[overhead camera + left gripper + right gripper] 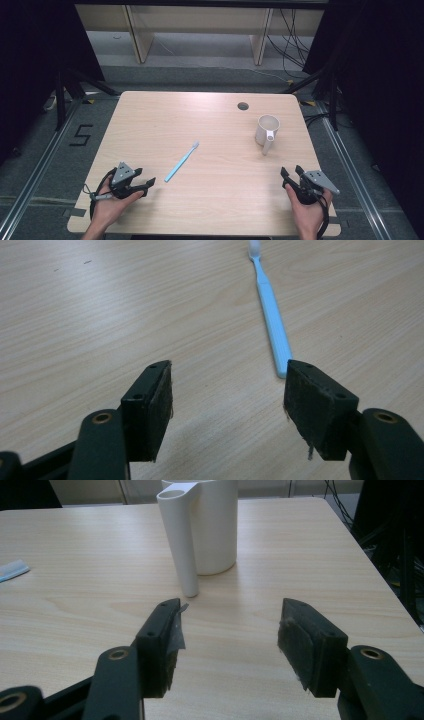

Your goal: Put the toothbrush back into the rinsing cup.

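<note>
Since both grippers sit wide open and empty near the front edge of the worktop (pixel 150 115), the work at hand looks like a first reach: the left gripper (pixel 145 181) towards the light blue toothbrush (pixel 181 161), the right gripper (pixel 291 171) towards the white cup (pixel 267 129). The toothbrush lies flat near the middle, slanting from its near end just beyond the left gripper up to the bristle head farther right; the cup stands upright at the far right, its long handle pointing back at the right gripper. For a clean pick, I judge the left gripper should come down across the thin handle with the jaws straddling it, not along it, and low enough to catch so flat a thing. In the left gripper view the toothbrush (pixel 272 315) runs off line towards the right-hand jaw, so a small shift that way seems called for. In the right gripper view the cup (pixel 207 525) is cut off at the top, so its inside is hidden there, and only a corner of the toothbrush (pixel 12 570) peeks in. Whether the cup holds anything is hard to tell from the high view.
</note>
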The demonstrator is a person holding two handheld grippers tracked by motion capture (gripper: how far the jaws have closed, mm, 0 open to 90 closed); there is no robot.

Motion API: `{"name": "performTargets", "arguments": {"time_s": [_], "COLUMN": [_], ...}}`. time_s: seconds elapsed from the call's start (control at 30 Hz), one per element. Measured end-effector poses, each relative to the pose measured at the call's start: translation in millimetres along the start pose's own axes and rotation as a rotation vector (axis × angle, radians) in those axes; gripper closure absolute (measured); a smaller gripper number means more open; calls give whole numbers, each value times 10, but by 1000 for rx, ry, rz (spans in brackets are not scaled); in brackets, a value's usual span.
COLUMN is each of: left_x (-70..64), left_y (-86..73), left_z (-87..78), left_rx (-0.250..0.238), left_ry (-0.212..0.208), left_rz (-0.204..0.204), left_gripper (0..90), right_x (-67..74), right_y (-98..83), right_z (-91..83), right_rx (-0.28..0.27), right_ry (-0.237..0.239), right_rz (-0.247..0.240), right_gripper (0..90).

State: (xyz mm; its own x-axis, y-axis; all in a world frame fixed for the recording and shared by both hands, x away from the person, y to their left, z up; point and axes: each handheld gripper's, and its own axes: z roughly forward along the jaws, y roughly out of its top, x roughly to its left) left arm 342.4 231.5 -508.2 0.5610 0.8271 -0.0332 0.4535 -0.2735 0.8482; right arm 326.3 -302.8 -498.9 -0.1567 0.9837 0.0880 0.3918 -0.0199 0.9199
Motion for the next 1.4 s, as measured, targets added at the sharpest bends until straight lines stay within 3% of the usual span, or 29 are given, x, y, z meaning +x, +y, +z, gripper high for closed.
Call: {"name": "performTargets", "arguments": {"time_s": [0.07,0.17,0.23,0.27,0.3,0.4,0.47,0.5,0.53,0.57,0.6,0.7,0.73,0.83,0.93,1.07,1.1,1.17,1.27,1.33,1.37,1.4], "left_x": [5,-21,-49,-67,-67,-115,-132,-132,-144,-146,-149,-170,-183,-200,-188,-220,-228,-265,-273,-277,-287,-292], "left_y": [27,117,213,264,264,454,532,532,599,627,652,693,723,746,837,918,940,974,1054,1108,1124,1146], "left_z": [12,55,90,110,110,184,214,214,231,239,245,266,297,349,446,579,615,679,771,823,848,877], "left_rx": [13,31,44,54,54,92,104,104,124,138,154,181,215,247,348,384,394,430,476,498,504,513], "left_ry": [-1,-9,-20,-35,-35,-65,-77,-77,-84,-92,-101,-115,-129,-133,-155,-128,-126,-117,-137,-145,-145,-142], "left_rz": [11,26,59,69,69,120,132,132,142,154,166,164,164,155,175,191,189,159,205,215,202,202], "left_gripper": [349,345,344,341,338,345,356,361,364,365,366,378,383,400,425,427,429,444,477,493,501,505], "right_x": [10,-26,-36,-16,-32,-13,-9,23,8,16,23,20,20,37,39,43,37,36,46,38,55,30], "right_y": [-7,-5,-5,-3,7,18,37,44,52,56,61,102,109,121,104,109,108,109,109,109,111,123], "right_z": [4,15,21,11,2,7,-10,-31,-28,-40,-37,-69,-75,-94,-73,-58,-42,-47,-58,-50,-59,-62], "right_rx": [-2,7,5,17,20,18,23,43,32,27,19,24,5,10,26,55,43,47,53,50,59,62], "right_ry": [8,8,10,4,8,3,6,2,14,0,19,15,5,15,28,31,50,50,59,54,47,51], "right_rz": [29,-15,-22,1,-28,-18,-22,8,-18,-25,-17,-34,-43,-32,-23,-19,-22,-22,-10,-13,7,-26], "right_gripper": [434,442,446,447,449,451,451,451,451,451,450,453,454,456,456,451,450,447,441,439,437,436]}}
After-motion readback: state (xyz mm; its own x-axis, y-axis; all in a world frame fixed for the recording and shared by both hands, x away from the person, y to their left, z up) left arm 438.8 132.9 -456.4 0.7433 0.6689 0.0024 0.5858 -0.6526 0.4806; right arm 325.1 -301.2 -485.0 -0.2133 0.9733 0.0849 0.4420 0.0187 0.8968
